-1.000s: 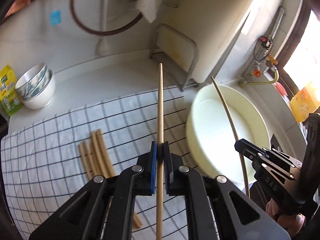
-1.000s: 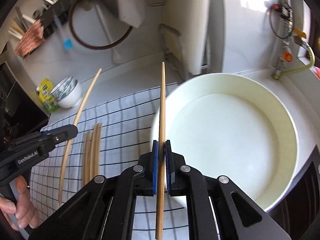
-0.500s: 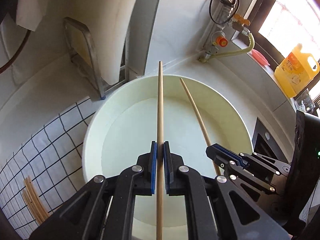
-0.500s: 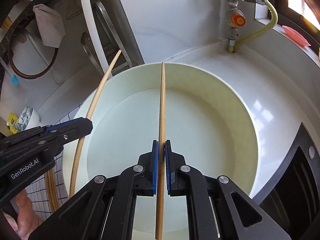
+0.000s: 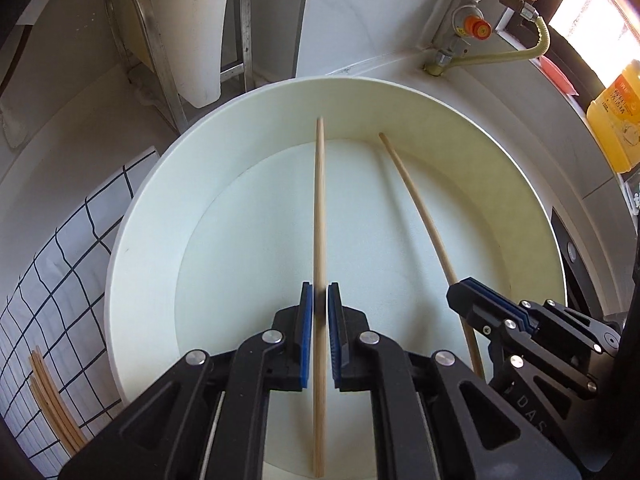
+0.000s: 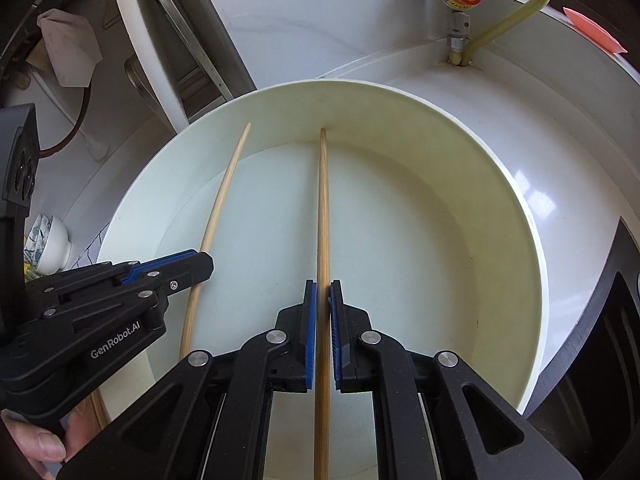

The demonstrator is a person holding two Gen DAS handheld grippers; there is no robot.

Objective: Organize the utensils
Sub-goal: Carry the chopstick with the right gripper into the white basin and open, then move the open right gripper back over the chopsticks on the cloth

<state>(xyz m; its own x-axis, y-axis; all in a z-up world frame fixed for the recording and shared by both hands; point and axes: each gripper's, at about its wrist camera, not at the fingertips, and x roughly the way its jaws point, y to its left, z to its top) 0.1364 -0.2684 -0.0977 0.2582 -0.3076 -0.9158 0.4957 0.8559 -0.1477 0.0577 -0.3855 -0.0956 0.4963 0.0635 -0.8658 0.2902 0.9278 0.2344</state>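
Note:
My left gripper (image 5: 320, 292) is shut on a wooden chopstick (image 5: 319, 208) that points forward over the big white round basin (image 5: 132, 216). My right gripper (image 6: 322, 290) is shut on a second wooden chopstick (image 6: 322, 208), also over the basin (image 6: 524, 216). In the left wrist view the right gripper (image 5: 466, 294) and its chopstick (image 5: 416, 208) sit to the right. In the right wrist view the left gripper (image 6: 200, 266) and its chopstick (image 6: 220, 196) sit to the left. Several more chopsticks (image 5: 52, 404) lie on the checked cloth (image 5: 60, 260) at far left.
A metal rack (image 5: 160, 64) holding a white board stands behind the basin. A gas valve with a yellow hose (image 6: 504, 20) is at the back right. A yellow bottle (image 5: 616, 116) stands on the sill. Stacked bowls (image 6: 50, 244) sit at far left. A black stove edge (image 6: 600, 340) borders the right.
Both grippers have swung right from the checked cloth to over the basin and come lower and closer to it, each still holding its chopstick.

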